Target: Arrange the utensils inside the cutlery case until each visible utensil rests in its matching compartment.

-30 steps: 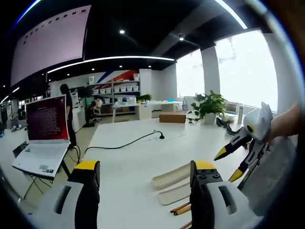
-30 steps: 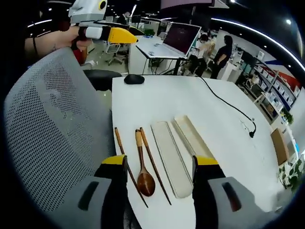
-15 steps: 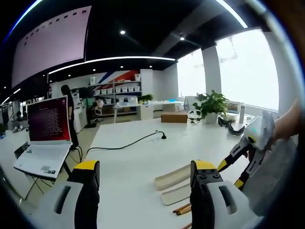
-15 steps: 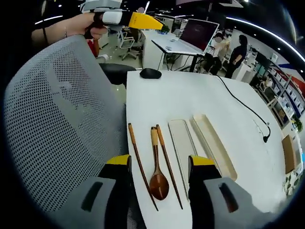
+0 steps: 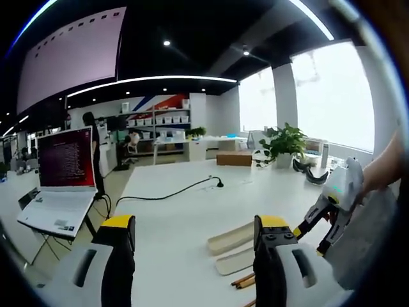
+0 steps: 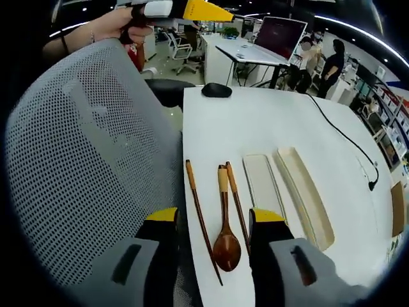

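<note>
— Which step, then?

— The very start, by the look of it: nothing lifted, nothing in the case. In the right gripper view, spoon [image 6: 226, 244] flat on the white table [image 6: 255, 121], bowl toward the near end. One chopstick [image 6: 199, 224] just to its left, another chopstick [image 6: 237, 203] close against its right side (touching or not, hard to say).

— And the case?

— Just right of the utensils, in two long pale pieces lying side by side: a flat piece [image 6: 262, 185] nearer the spoon, a deeper tray [image 6: 305, 192] beyond it. Both bare inside; no dividers to make out.

— Grippers?

— Right gripper [image 6: 214, 220] low over the near table edge, jaws spread wide, gripping nothing, spoon bowl between the two tips. Left gripper [image 5: 195, 224] likewise wide and empty in the left gripper view, held well up and aimed across the table toward a laptop [image 5: 61, 173] and a black cable [image 5: 172, 192]. Also seen at the far top of the right gripper view, above a mesh chair back [image 6: 89, 160].

— Next move?

— Probably a descent of the right gripper onto the spoon handle or a chopstick, a narrow pinch across a thin piece lying flat, then a short carry rightward into the tray. Worth minding: slim wooden pieces close together, easy to nudge one while closing on another.
</note>
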Demonstrator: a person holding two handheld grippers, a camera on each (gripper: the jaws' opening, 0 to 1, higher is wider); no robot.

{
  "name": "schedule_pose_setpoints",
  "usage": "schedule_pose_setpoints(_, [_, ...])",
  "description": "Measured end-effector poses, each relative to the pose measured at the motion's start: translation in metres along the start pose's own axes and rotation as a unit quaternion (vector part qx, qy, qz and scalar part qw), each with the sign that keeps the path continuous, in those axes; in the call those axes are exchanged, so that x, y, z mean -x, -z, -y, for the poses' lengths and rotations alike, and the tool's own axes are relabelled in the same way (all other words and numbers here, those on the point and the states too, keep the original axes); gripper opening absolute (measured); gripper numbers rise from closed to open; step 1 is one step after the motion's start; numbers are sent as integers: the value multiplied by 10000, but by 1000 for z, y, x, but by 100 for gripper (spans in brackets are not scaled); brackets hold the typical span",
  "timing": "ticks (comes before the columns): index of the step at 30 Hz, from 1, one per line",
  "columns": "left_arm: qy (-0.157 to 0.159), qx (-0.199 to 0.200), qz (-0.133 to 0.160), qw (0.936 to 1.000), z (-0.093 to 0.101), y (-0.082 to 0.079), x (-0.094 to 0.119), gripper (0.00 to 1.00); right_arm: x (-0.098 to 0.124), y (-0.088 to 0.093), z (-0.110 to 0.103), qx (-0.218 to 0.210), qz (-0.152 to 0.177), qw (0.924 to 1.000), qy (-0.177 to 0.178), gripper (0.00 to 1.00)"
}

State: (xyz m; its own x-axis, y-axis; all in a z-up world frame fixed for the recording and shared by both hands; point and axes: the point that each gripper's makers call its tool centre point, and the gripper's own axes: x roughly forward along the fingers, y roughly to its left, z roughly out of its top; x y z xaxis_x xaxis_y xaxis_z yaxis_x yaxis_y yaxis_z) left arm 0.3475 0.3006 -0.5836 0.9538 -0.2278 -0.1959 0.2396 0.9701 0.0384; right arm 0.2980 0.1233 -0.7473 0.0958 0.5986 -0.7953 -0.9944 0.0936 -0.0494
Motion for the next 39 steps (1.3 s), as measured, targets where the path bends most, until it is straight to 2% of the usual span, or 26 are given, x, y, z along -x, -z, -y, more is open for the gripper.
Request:
schedule_pose_setpoints(6, [9, 6, -9, 10000, 0, 0, 0, 76, -11, 10, -9, 196, -258, 9992, -240, 35])
schedule_pose_setpoints(9, [20, 45, -13, 10000, -1, 1, 0, 73, -14, 15, -10, 275, -371, 9987, -229, 35])
schedule_pose_setpoints(28, [63, -68, -168, 9998, 2, 6, -1, 72, -29, 17, -12, 309, -507, 9975, -384, 27])
schedule_pose_setpoints(39, [125, -68, -230, 9996, 4, 7, -2, 70, -39, 30, -22, 389, -697, 9951, -583, 23])
